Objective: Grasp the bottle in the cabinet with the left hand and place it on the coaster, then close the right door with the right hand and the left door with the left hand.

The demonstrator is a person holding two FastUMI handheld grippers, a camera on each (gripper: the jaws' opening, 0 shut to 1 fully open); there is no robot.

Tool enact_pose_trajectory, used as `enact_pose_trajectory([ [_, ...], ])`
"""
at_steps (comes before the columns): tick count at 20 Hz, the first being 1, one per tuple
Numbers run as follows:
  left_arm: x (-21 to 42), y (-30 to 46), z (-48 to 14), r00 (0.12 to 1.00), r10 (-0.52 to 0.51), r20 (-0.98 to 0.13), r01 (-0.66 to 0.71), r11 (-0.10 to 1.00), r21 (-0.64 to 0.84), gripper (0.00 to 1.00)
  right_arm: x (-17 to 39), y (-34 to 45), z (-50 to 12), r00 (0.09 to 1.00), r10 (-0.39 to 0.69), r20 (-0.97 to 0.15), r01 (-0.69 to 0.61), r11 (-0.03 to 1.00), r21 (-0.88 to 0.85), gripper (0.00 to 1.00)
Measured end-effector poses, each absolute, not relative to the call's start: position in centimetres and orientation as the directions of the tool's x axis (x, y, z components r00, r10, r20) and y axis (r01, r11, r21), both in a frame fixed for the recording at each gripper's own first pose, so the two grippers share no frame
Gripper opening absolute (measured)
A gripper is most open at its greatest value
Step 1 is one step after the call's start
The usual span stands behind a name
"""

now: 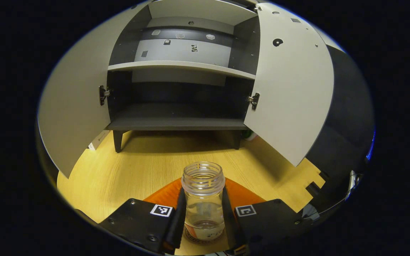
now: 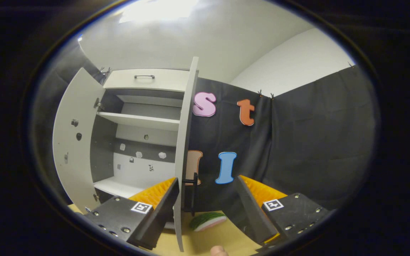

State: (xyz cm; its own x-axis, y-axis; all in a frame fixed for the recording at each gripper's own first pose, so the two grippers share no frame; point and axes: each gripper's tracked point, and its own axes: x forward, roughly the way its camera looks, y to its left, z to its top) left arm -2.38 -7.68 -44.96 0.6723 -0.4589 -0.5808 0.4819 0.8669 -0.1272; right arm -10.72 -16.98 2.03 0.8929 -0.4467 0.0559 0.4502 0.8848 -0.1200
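A clear, lidless glass bottle [image 1: 203,202] stands upright between the fingers of my left gripper [image 1: 203,190], which is shut on its sides. Under its base shows the rim of a round dark coaster [image 1: 192,237]; I cannot tell whether the two touch. Ahead, the cabinet [image 1: 176,122] has both doors swung wide: the left door [image 1: 73,103] and the right door [image 1: 290,89]. In the right gripper view, my right gripper [image 2: 206,179] is open. The right door's edge [image 2: 185,142] and black handle [image 2: 193,193] stand just inside its left finger [image 2: 162,209].
The cabinet stands on short legs on a wooden tabletop [image 1: 133,167]. Its white middle shelf [image 1: 180,65] and dark bottom shelf carry nothing. A watermelon-slice toy [image 2: 208,219] lies on the table beyond the right door. A fingertip [image 2: 219,251] pokes in at the bottom.
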Motion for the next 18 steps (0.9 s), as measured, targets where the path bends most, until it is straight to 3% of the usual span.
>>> enact_pose_trajectory([
  [6,-2.6,-7.6,-45.1,0.692,-0.455,-0.561,0.461,0.876,-0.143,0.53,-10.8,-17.3,1.7,0.887,-0.460,0.048,0.462,0.877,-0.131,0.98],
  [13,-4.4,-7.2,-44.8,0.676,-0.458,-0.577,0.472,0.870,-0.138,0.66,-10.3,-16.9,0.8,0.890,-0.454,0.032,0.454,0.881,-0.130,0.98],
  [18,-4.8,-7.4,-44.3,0.674,-0.465,-0.573,0.497,0.860,-0.114,0.67,-10.0,-17.0,0.7,0.891,-0.452,0.033,0.453,0.883,-0.121,0.98],
])
